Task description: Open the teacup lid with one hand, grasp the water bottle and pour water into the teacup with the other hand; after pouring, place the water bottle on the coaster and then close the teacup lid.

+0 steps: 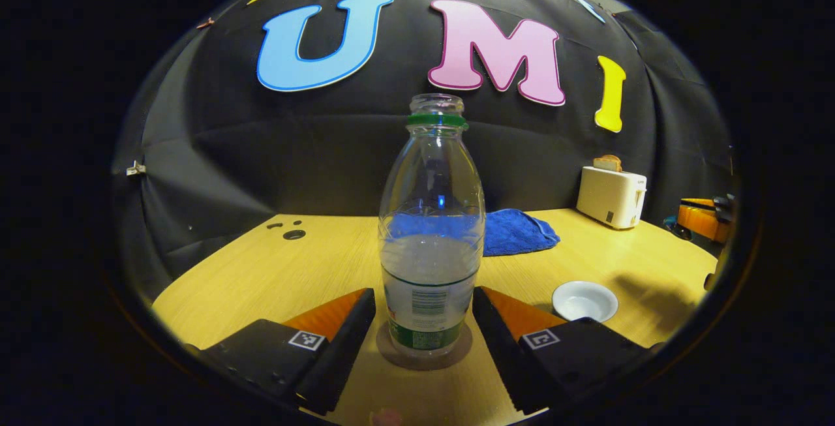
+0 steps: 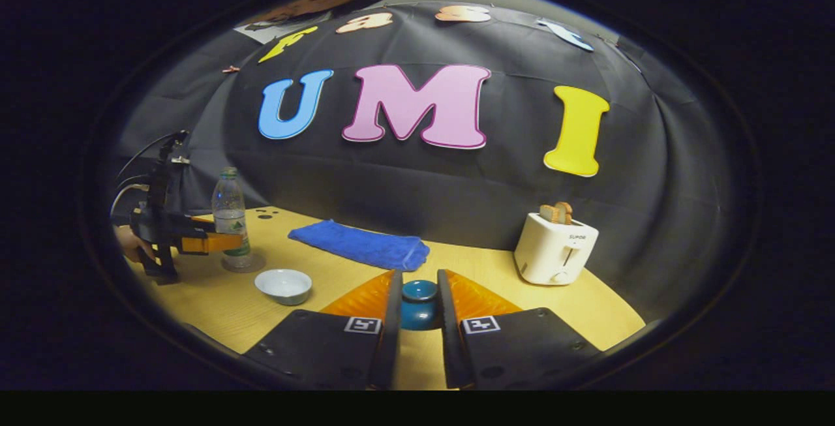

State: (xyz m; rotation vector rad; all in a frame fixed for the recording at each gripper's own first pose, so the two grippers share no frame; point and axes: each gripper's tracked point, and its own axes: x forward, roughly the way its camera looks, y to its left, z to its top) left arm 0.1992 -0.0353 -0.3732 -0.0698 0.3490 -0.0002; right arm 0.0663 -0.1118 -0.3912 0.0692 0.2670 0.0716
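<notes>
A clear water bottle, uncapped and about half full, stands upright on a round coaster. My left gripper is open around its lower body, with a thin gap on each side. The white teacup sits uncovered to the right of the bottle. In the right gripper view, my right gripper is shut on the blue teacup lid, held above the table. The same view takes in the left gripper beside the bottle, a hand behind it, and the teacup nearby.
A folded blue towel lies at the back of the wooden table. A white toaster with bread in it stands at the back right. Small dark holes mark the far left of the tabletop.
</notes>
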